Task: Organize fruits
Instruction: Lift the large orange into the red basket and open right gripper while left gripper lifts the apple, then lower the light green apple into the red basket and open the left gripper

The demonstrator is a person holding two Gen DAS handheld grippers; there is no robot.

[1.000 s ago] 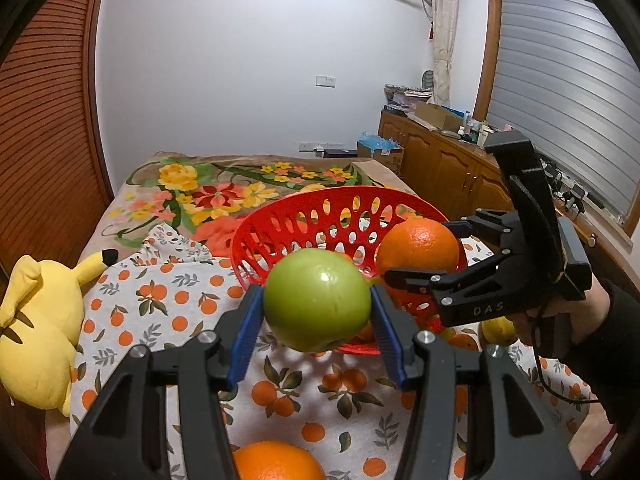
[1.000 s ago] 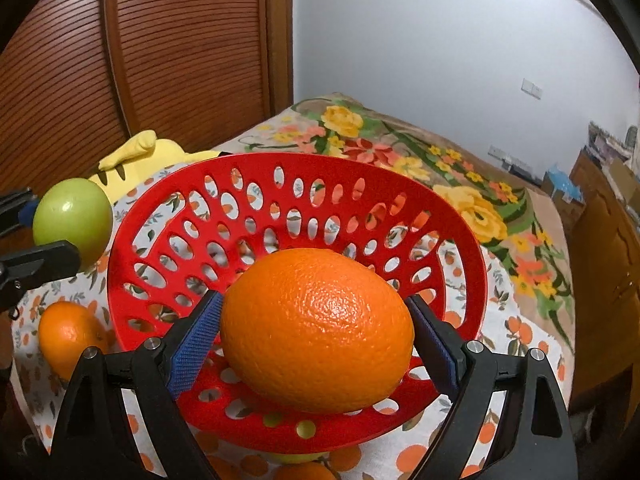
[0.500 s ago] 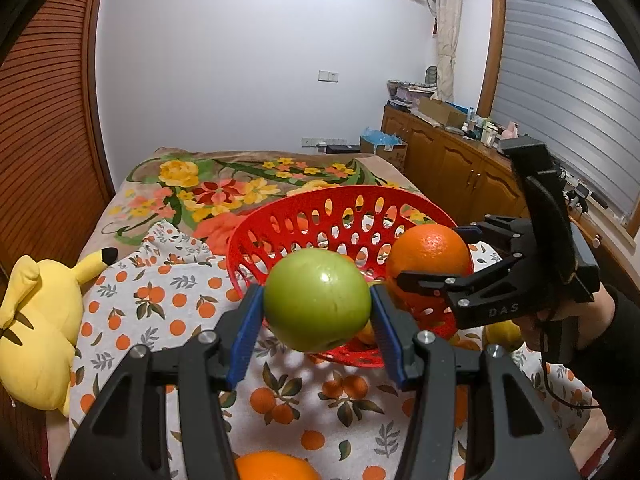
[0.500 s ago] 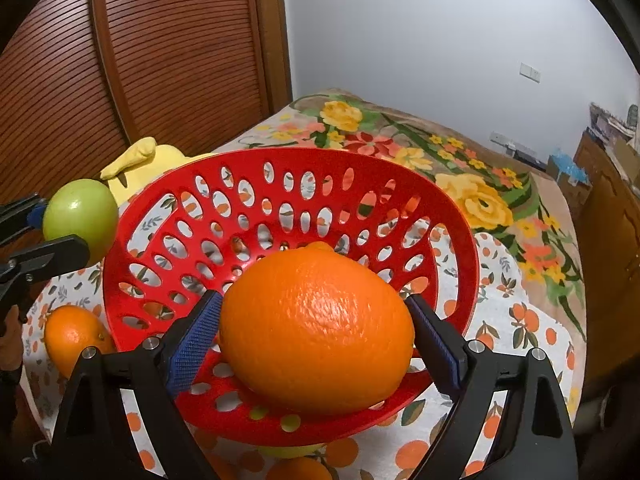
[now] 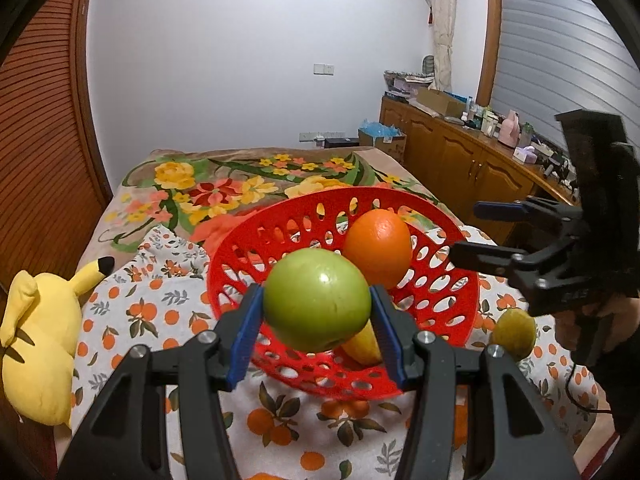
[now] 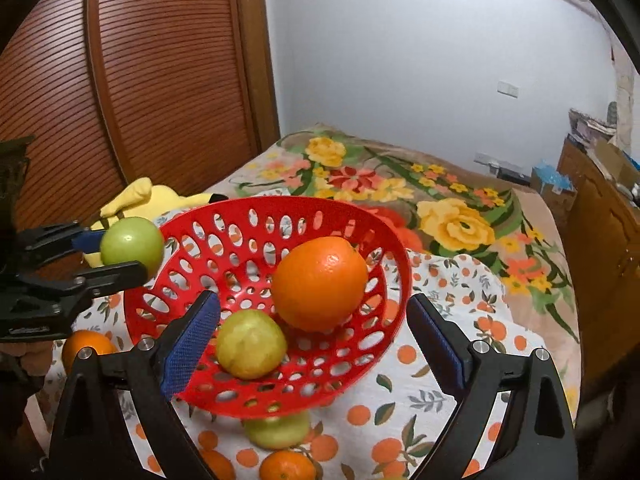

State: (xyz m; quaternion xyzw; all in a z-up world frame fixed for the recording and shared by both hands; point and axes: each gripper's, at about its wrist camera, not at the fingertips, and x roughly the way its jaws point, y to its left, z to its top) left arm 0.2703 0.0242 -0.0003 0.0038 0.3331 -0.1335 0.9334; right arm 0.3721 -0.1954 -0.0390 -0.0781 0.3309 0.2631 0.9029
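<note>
Left wrist view: a green apple (image 5: 316,299) is clamped between the blue pads of the left gripper (image 5: 315,332), held in the air just in front of the near rim of the red basket (image 5: 240,248). In the right wrist view the same apple (image 6: 131,245) is seen at the left edge of the basket (image 6: 384,240), level with its rim. An orange (image 6: 319,284) is resting inside the basket, free of any pads; a yellow-green fruit (image 6: 251,343) is lying beside it on the near left, touching or nearly so. The right gripper (image 6: 314,338) is spread wide around the near part of the basket, its jaws opening, neither pad on the orange. In the left wrist view the right gripper (image 5: 464,232) is seen at the right of the basket, held by a hand (image 5: 592,320).

Outside the basket: one orange (image 6: 86,347) on the left of the cloth, a small orange (image 6: 287,465) and a pale green fruit (image 6: 276,427) at the near edge, partly hidden under the basket. The basket is set on an orange-print cloth (image 6: 460,280) spread over a floral blanket (image 6: 452,216). A yellow plush toy (image 5: 40,344) is lying to the left of the cloth. Wooden cabinets (image 5: 448,160) are seen far right
</note>
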